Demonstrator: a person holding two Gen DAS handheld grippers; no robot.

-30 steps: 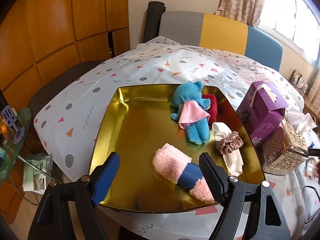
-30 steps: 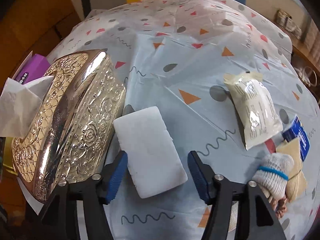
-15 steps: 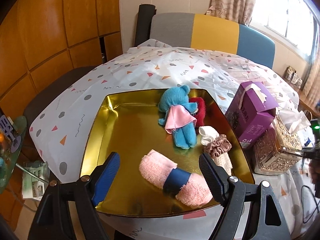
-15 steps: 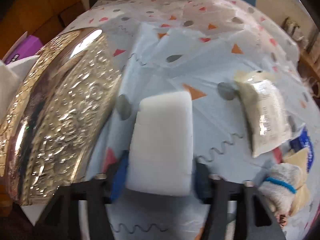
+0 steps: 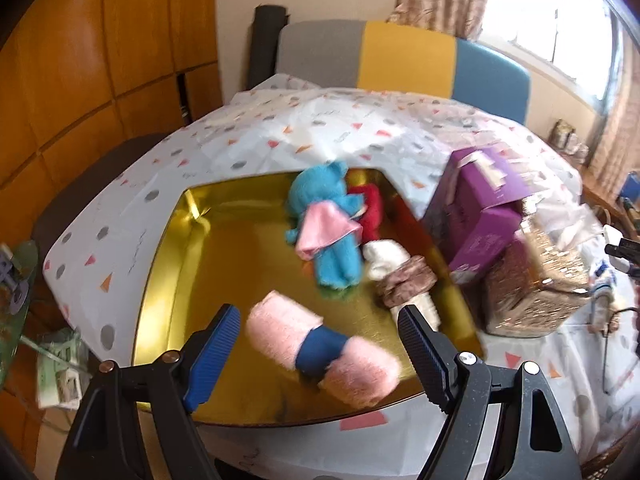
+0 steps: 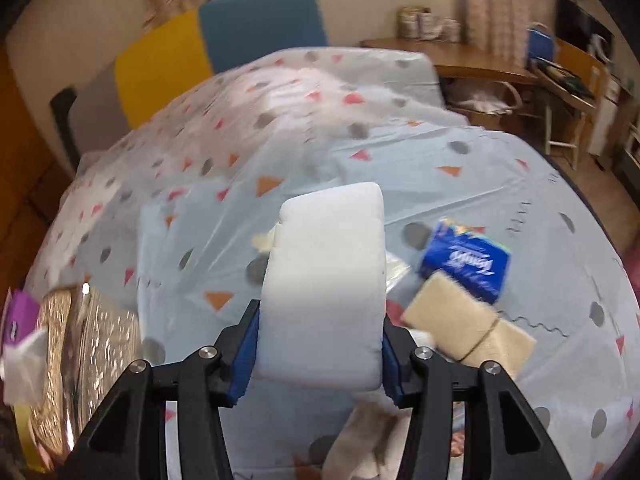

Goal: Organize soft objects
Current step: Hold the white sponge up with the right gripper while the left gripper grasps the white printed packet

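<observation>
Right hand-held gripper [image 6: 320, 344] pinching the white sponge block [image 6: 326, 280] between its blue pads [image 6: 244, 354], one on each long side. Block held clear above the surface [image 6: 460, 168], long axis running 6 to 12 o'clock, away from the camera, free end toward 12. Below and at 3 o'clock of it: a blue tissue pack [image 6: 466, 262], and a tan folded cloth [image 6: 468, 326] bound with a band, just beside the pack at its 6 o'clock. A pale packet is mostly hidden behind the block. At 8 o'clock, the embossed metal tissue box [image 6: 76, 360] with a purple box [image 6: 20, 316] at its far left; frame blurred.

Left hand-held gripper [image 5: 320, 348] spread wide, holding nothing, over the near edge of the gold tray [image 5: 224, 248]. Between its fingers, in the tray: a pink rolled towel [image 5: 280, 332] with a blue band, long axis 10 to 4 o'clock. Toward 12 o'clock of it, a blue plush toy [image 5: 326, 216] wearing a pink cloth, head toward 12; a red soft item [image 5: 372, 212] touching its right side. At 2 o'clock, a white cloth [image 5: 386, 258] with a brown scrunchie [image 5: 406, 286] on it. The purple box and the metal box stand just outside the tray's right rim.
</observation>
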